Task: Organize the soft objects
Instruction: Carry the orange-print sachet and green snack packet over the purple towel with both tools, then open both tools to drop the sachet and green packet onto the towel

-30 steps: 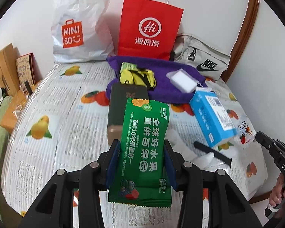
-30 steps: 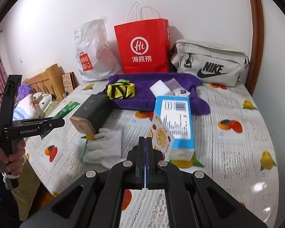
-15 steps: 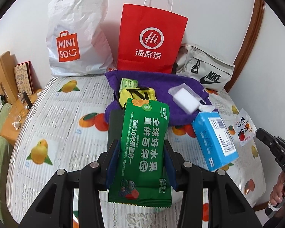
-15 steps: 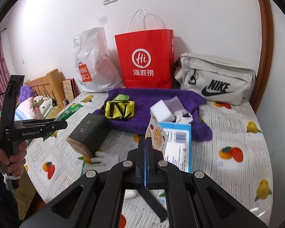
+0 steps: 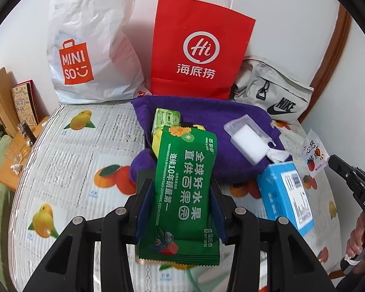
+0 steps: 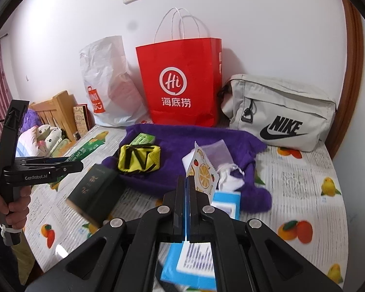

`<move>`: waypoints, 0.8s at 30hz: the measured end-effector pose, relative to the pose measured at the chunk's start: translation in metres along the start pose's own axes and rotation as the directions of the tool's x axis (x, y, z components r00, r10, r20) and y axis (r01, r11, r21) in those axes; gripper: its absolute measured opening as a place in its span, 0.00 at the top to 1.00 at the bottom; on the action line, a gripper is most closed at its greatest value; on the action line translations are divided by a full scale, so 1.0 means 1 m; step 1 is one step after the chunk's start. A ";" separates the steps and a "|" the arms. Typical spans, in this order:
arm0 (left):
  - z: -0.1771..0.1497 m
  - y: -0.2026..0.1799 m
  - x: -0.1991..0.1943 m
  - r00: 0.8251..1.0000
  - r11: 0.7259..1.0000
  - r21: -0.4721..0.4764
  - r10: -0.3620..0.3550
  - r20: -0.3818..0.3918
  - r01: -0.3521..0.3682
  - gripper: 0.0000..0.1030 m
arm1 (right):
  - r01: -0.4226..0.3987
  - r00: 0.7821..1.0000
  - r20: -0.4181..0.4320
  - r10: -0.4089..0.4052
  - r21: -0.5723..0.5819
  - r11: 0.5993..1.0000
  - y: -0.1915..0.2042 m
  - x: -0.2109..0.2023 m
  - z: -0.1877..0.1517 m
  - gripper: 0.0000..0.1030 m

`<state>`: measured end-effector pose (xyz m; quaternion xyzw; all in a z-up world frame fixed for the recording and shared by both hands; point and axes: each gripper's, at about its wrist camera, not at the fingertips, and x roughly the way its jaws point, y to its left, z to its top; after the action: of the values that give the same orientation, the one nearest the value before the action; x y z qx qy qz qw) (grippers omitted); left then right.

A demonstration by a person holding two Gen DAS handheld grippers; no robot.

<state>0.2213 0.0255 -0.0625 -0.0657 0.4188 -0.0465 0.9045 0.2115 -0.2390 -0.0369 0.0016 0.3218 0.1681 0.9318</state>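
Left wrist view: the left gripper [image 5: 180, 209] is clamped on a green wet-wipes pack [image 5: 186, 189], held above the fruit-print table [image 5: 68, 160] just short of the purple towel [image 5: 206, 119]. The right gripper [image 6: 187, 192] pinches a small fruit-print sachet [image 6: 203, 172] by its thin edge. Carry both level over the towel, lower before letting go, and set them beside the yellow pouch [image 6: 140, 158], not on it
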 end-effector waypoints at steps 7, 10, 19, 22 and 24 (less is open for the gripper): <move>0.027 -0.002 0.031 1.000 1.000 -0.012 0.003 -0.021 -0.003 0.59 | 0.000 1.000 -0.008 0.000 -0.006 1.000 -0.014 0.034 0.020 1.00; 0.037 -0.002 0.045 1.000 1.000 -0.015 -0.003 -0.031 0.002 0.59 | -0.002 1.000 -0.012 0.002 -0.006 1.000 -0.019 0.048 0.027 1.00; 0.060 0.001 0.079 0.999 0.999 -0.034 -0.002 -0.051 0.000 0.59 | 0.013 0.999 -0.035 -0.013 -0.002 1.000 -0.035 0.084 0.039 1.00; 0.064 0.004 0.088 0.998 0.999 -0.046 -0.006 -0.058 0.004 0.59 | 0.023 0.998 -0.050 -0.024 -0.009 1.000 -0.040 0.096 0.041 1.00; 0.067 0.006 0.094 0.998 0.999 -0.054 -0.005 -0.062 0.001 0.59 | 0.030 0.998 -0.060 -0.031 -0.012 0.999 -0.044 0.104 0.042 1.00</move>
<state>0.3333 0.0241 -0.0908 -0.0891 0.4477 -0.0386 0.8889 0.3266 -0.2435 -0.0710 -0.0134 0.3488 0.1556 0.9241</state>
